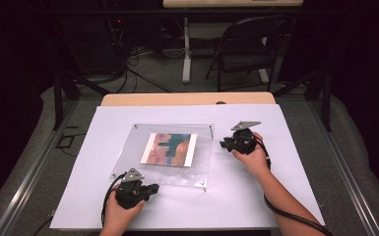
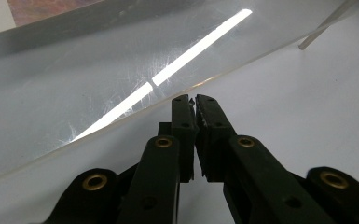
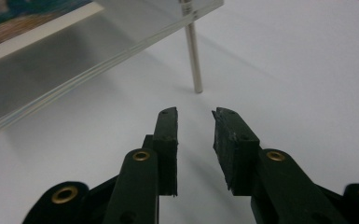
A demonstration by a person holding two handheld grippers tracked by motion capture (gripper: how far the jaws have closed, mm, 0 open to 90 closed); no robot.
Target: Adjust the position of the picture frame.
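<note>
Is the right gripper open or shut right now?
Open. The right gripper shows a clear gap between its jaws, nothing between them, near the frame's metal leg.

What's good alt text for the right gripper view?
The right gripper hovers open and empty over the white table, jaws aimed at a thin metal standoff leg under a corner of the clear acrylic frame, which holds a picture.

The left gripper has its jaws pressed together with nothing between them, the tips level and pointing forward, and the left hand grips its body from behind. The right gripper has its jaws parted with an empty gap between them. The right hand holds it from behind, its forearm running back and outward.
</note>
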